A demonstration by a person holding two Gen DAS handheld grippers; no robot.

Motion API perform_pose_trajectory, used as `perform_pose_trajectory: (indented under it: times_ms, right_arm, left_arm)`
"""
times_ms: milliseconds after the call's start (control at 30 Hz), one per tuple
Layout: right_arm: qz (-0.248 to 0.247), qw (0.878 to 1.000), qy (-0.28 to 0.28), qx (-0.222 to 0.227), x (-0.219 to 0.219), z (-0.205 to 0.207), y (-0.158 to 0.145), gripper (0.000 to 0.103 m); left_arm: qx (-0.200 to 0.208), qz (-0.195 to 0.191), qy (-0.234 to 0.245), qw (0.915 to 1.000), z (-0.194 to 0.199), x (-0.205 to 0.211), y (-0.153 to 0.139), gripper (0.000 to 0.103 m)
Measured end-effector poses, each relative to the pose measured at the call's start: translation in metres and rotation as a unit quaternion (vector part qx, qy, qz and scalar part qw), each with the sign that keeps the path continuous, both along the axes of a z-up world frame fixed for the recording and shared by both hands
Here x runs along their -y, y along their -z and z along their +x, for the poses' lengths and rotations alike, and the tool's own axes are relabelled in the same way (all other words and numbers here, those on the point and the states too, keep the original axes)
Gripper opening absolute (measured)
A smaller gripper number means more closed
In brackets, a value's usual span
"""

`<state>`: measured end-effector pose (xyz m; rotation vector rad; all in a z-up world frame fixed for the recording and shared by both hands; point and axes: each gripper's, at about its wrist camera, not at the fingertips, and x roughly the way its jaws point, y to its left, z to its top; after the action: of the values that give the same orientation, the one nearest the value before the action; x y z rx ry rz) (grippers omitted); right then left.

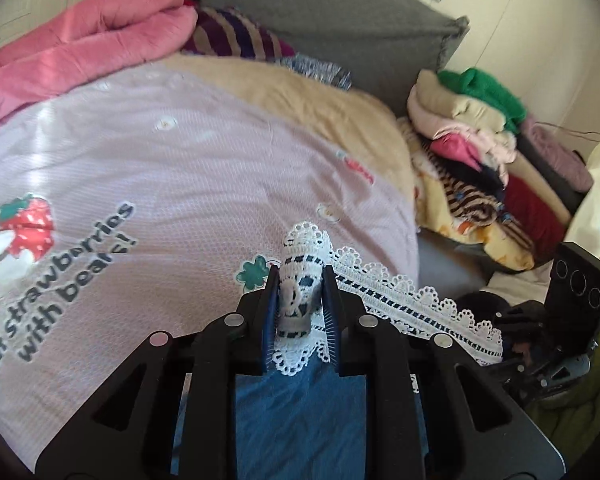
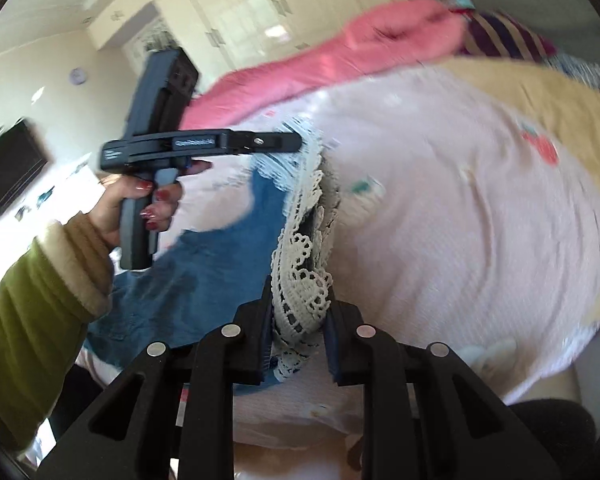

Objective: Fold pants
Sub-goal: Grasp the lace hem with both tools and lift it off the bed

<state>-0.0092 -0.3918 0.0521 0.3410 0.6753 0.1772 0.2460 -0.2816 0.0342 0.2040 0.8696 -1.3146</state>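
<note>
The left tongs [image 1: 300, 300] are clenched on the white lace trim [image 1: 400, 300] of the blue pants [image 1: 300, 412]; a bunched fold of lace stands between the two pads, and both pads press against it. From this grip the lace band runs toward the right tongs [image 1: 540, 344], seen at the right edge of the left wrist view.

The right tongs [image 2: 298, 320] are likewise clenched on a gathered section of the same lace trim [image 2: 300, 264], with the pads closed against it on both sides. The blue pants [image 2: 204, 280] hang below and between the two grips, draped over the near edge of the bed.

The bed carries a pink quilt [image 1: 180, 160] printed with strawberries and text, a beige blanket [image 1: 320, 100] toward the headboard [image 1: 340, 12], and a rose-coloured duvet [image 1: 80, 48] at the far left corner. A pile of clothes [image 1: 468, 152] lies beside the right edge of the bed.

In the right wrist view, a hand [image 2: 140, 204] in a green sleeve [image 2: 32, 320] holds the handle of the left tongs [image 2: 292, 144].
</note>
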Motion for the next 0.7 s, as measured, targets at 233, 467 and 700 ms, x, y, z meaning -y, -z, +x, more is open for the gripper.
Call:
perform_pose_trajectory:
  times_ms: [233, 467, 700]
  right_arm:
    - [-0.031, 0.995, -0.092, 0.029, -0.063, 0.006, -0.025, 0.015]
    - [-0.071, 0.983, -0.171, 0.002, -0.144, 0.029, -0.007, 0.014]
    - [-0.157, 0.961, -0.225, -0.041, -0.216, 0.044, 0.035, 0.013]
  left_arm:
    - [0.015, -0.032, -0.019, 0.9992, -0.003, -0.071, -0.027, 0.013]
    - [0.011, -0.024, -0.046, 0.9986, -0.002, -0.135, -0.015, 0.013]
    - [-0.013, 0.035, -0.078, 0.9963, 0.0, -0.178, 0.026, 0.013]
